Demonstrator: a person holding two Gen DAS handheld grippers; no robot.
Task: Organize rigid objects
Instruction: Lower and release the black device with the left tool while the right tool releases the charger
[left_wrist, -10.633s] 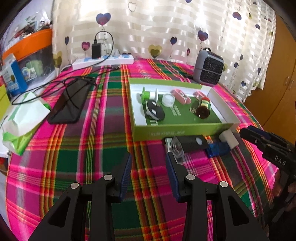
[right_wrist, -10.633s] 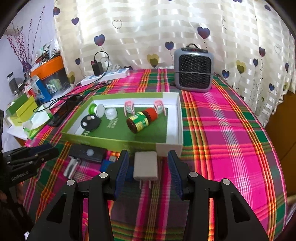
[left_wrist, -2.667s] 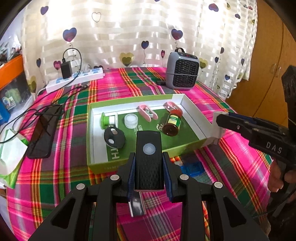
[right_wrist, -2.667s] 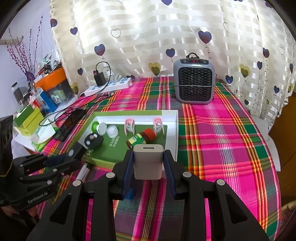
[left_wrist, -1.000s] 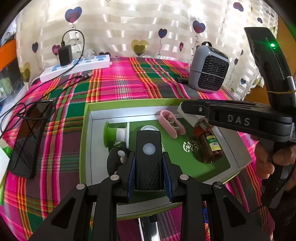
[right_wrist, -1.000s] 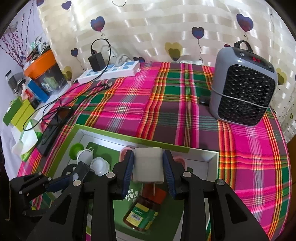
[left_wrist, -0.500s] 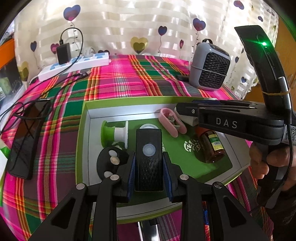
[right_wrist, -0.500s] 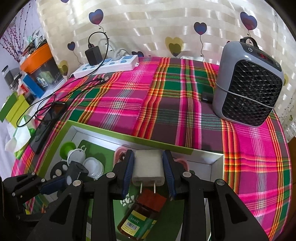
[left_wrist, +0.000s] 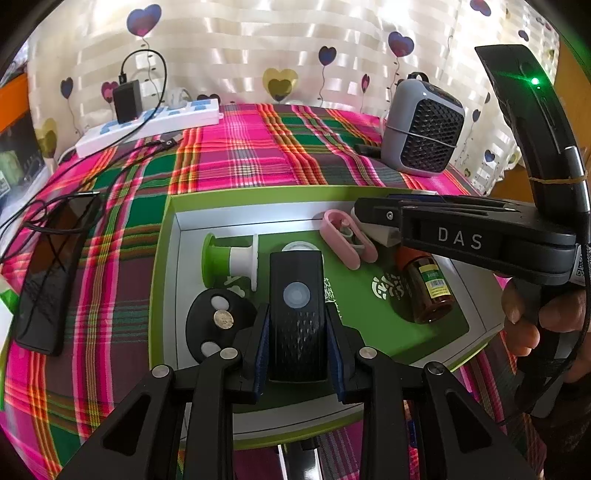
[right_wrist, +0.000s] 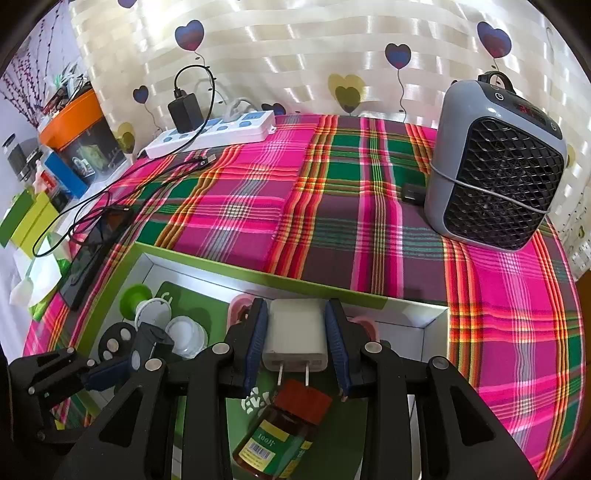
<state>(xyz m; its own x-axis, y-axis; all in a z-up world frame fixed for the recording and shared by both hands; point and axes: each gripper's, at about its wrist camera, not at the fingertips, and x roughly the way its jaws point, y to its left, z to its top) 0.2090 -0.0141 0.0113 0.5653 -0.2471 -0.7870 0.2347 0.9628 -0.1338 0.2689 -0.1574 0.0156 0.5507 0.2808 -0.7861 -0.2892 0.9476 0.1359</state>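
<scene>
**Two hand-held grippers, each carrying an item above the green tray**

Left wrist view: the left gripper (left_wrist: 297, 350) is closed on a black rectangular device (left_wrist: 296, 314) with a round pale button, its blue pads pressed against the device's two long sides. The device is held over the near part of the green tray (left_wrist: 162, 258), a shallow box with white inner walls lying on the plaid tablecloth (left_wrist: 240, 155). In the tray lie a green-and-white spool (left_wrist: 229, 262), a black oval fob (left_wrist: 218, 325) just left of the device, a white round cap (left_wrist: 301, 246) partly hidden behind the device, a pink clip (left_wrist: 340, 240) and a brown bottle (left_wrist: 428, 291) on its side. The right gripper (left_wrist: 364, 218) reaches in from the right over the tray's far corner.

Right wrist view: the right gripper (right_wrist: 297, 343) is clamped on a white charger plug (right_wrist: 295, 334), pads against its two sides, prongs pointing toward the camera. The plug is above the tray's far right part, directly over the red-capped brown bottle (right_wrist: 284, 428). A grey heater (right_wrist: 495, 166) stands on the cloth beyond the tray; a white power strip (right_wrist: 214, 133) lies near the curtain.
</scene>
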